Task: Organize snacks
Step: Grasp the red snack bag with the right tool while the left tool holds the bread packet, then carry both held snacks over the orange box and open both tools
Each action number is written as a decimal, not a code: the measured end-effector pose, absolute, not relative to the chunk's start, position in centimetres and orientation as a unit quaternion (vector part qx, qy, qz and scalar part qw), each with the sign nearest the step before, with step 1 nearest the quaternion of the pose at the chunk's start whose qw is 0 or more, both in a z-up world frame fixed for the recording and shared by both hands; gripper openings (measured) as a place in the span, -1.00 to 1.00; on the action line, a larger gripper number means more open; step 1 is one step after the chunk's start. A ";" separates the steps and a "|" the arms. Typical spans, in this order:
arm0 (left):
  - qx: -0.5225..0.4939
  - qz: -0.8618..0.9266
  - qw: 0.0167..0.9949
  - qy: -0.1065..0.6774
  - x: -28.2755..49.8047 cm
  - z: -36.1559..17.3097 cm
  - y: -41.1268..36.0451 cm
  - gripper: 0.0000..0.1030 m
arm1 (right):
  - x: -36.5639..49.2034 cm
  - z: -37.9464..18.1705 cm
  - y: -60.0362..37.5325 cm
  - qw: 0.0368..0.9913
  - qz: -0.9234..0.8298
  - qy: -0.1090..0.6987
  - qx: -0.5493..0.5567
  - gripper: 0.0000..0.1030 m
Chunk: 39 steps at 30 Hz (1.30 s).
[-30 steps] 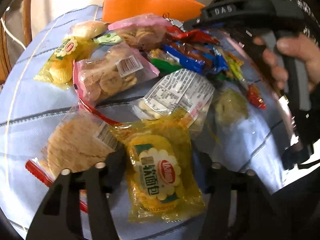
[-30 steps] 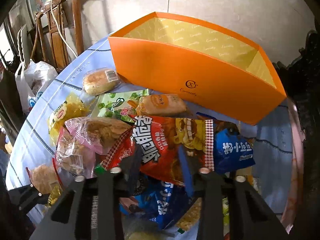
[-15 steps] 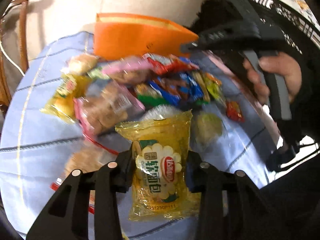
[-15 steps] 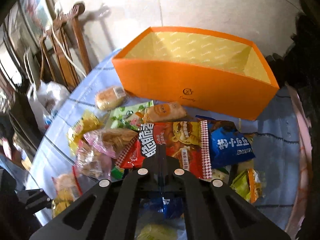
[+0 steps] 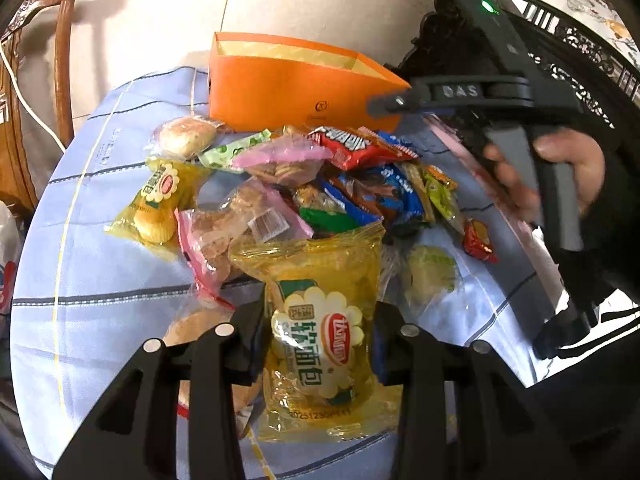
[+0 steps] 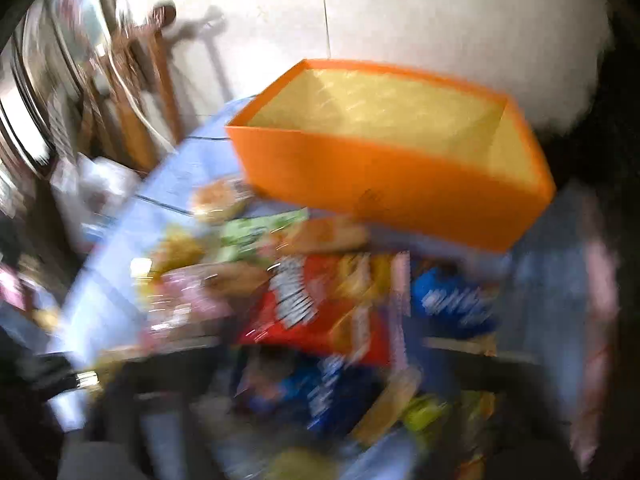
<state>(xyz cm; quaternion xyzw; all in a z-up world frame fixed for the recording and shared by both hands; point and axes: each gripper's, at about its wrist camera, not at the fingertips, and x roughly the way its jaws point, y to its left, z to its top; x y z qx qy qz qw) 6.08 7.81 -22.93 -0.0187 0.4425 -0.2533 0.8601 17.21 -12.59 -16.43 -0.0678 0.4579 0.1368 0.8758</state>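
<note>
Home dining rm — carved wooden chair (image 5: 60, 40); clothed table (image 5: 100, 272)

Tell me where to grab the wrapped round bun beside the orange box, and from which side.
Grip the bun across its plump middle, coming down from the left as the left wrist view shows it. It lies flat at the pile's edge, with bare tablecloth on that side, while the green packet crowds its right.

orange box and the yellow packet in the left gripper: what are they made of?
Orange box: looks like matte paperboard, with flat folded walls, crisp edges and a printed yellow lining. Yellow packet: thin glossy plastic film, see-through, crinkled, with a crimped top seal.
</note>
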 end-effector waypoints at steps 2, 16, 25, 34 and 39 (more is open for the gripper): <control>-0.016 -0.250 0.859 0.446 5.7 -23.1 7.9 -0.25 | 18.5 -17.5 -11.5 0.866 0.135 0.476 -0.080 0.92; -0.037 -0.213 0.864 0.455 5.5 -23.6 10.1 -0.23 | 19.9 -20.9 -11.5 0.826 0.117 0.548 -0.061 0.38; -0.031 -0.230 0.873 0.430 6.6 -21.8 9.2 -0.23 | 16.5 -14.7 -14.7 0.864 0.125 0.488 0.011 0.38; -0.012 -0.260 0.889 0.377 11.9 -15.4 5.1 -0.23 | 16.1 -5.4 -19.5 0.910 0.098 0.402 0.030 0.38; -0.003 -0.272 0.902 0.335 17.8 -10.6 1.9 -0.22 | 18.8 -1.7 -22.0 0.923 0.077 0.374 0.038 0.38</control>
